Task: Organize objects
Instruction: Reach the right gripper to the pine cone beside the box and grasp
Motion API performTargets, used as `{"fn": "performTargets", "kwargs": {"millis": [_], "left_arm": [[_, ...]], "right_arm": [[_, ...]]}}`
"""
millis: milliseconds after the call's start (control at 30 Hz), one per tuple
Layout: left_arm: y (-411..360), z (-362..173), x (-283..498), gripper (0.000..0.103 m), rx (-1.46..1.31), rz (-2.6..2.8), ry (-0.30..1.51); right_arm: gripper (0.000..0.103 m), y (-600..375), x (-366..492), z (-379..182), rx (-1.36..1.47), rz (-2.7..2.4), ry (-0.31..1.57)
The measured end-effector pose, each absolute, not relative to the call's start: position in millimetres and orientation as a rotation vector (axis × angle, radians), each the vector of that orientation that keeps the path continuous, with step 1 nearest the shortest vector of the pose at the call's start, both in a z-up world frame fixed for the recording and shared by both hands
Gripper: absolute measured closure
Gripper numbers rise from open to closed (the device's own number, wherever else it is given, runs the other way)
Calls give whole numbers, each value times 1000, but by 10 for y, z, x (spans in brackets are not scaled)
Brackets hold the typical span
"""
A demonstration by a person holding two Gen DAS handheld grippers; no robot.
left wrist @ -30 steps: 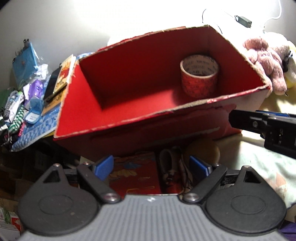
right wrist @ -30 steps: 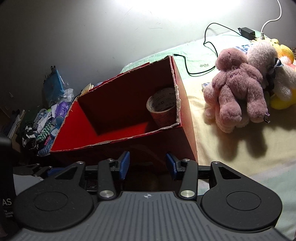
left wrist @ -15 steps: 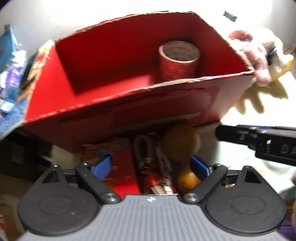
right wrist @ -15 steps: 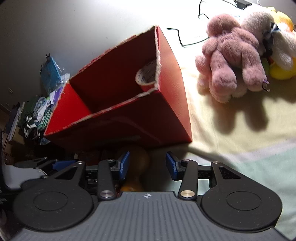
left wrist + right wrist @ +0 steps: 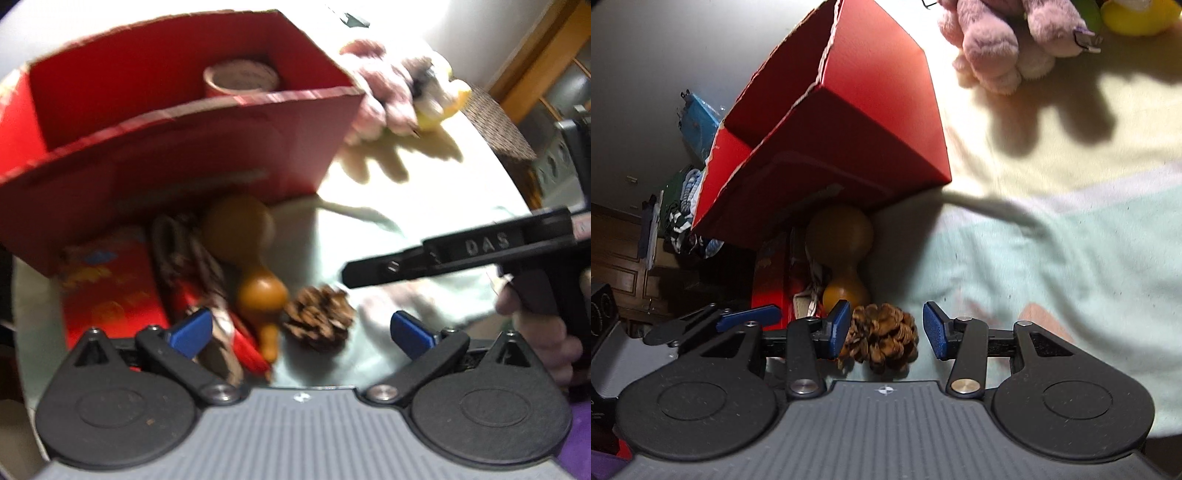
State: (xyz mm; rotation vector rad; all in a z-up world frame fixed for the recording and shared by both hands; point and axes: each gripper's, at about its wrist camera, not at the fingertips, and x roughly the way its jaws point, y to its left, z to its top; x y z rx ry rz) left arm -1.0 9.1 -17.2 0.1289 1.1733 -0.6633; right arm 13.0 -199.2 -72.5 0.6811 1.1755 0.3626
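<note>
Pinecone (image 5: 882, 338) btwn spread R gripper (image 5: 884, 330) jaws; L gripper (image 5: 301, 332) jaws spread, empty.

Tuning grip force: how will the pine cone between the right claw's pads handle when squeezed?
The pine cone looks dry with open scales, so probably light and brittle; edges may chip. Its uneven surface should resist slipping. The right claw stands open around it, on soft bedding, so it may shift.

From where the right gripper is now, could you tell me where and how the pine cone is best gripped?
Grip the pine cone across its broad middle, coming straight in from the near side. It lies on the cloth between the open fingers of the right gripper, with the gourd close behind, so closing on its rounded sides probably suits it best.
</note>
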Motion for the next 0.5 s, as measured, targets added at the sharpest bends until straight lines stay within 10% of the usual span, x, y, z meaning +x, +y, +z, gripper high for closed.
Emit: {"fn": "performTargets", "kwargs": {"millis": [500], "left_arm": [[-47,-447,15,39,78,-725,1264]], "right_arm": [[55,-1836,154,-851,648,419,1221]]}}
